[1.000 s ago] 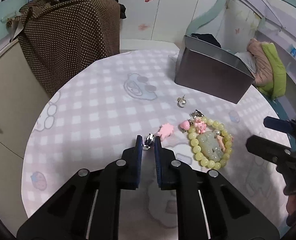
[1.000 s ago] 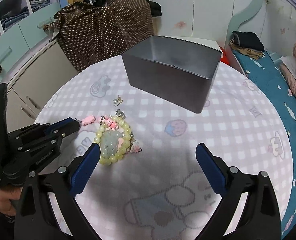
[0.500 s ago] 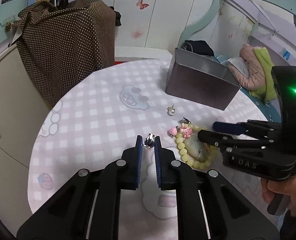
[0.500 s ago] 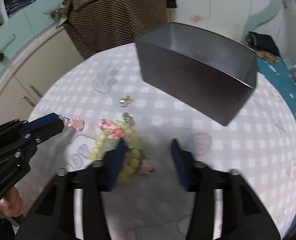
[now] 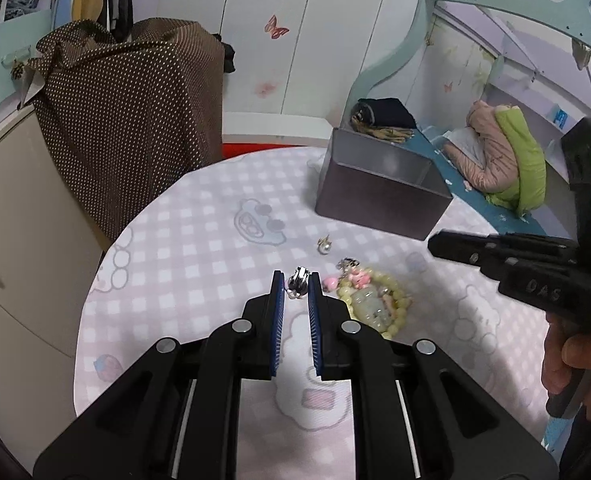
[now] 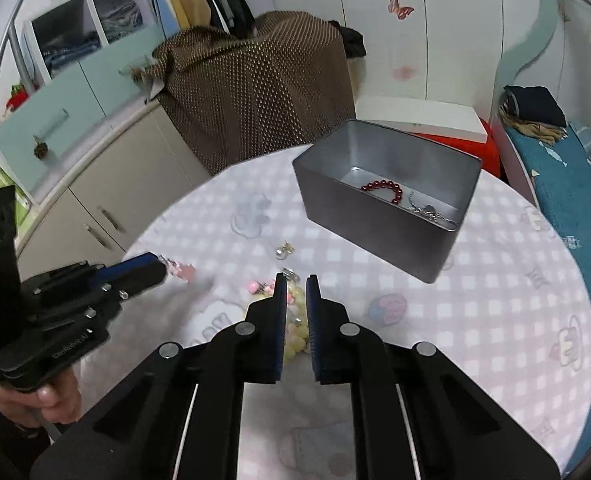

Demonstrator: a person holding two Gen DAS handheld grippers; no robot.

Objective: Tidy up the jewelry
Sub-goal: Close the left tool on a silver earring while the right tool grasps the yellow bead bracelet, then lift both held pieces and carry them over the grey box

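Note:
My left gripper (image 5: 295,284) is shut on a small silver clasp (image 5: 298,280) with a pink charm (image 6: 184,271) hanging from it, held above the table. My right gripper (image 6: 295,285) is shut and holds nothing, raised above the yellow bead bracelet (image 6: 295,330), which lies on the table (image 5: 183,240) with a jade pendant (image 5: 369,307) inside it. A pearl earring (image 5: 324,245) lies nearby, and also shows in the right wrist view (image 6: 282,252). The grey tin box (image 6: 379,200) holds a red bead bracelet (image 6: 383,190) and a silver chain (image 6: 427,212).
The round table has a pink checked cloth (image 6: 495,280). A brown dotted cover (image 5: 127,120) stands behind it. Cabinets (image 6: 95,184) are at the left, a bed (image 6: 567,184) at the right.
My right gripper has closed from wide open and risen above the bead bracelet, empty. My left gripper has lifted the clasp and pink charm off the table.

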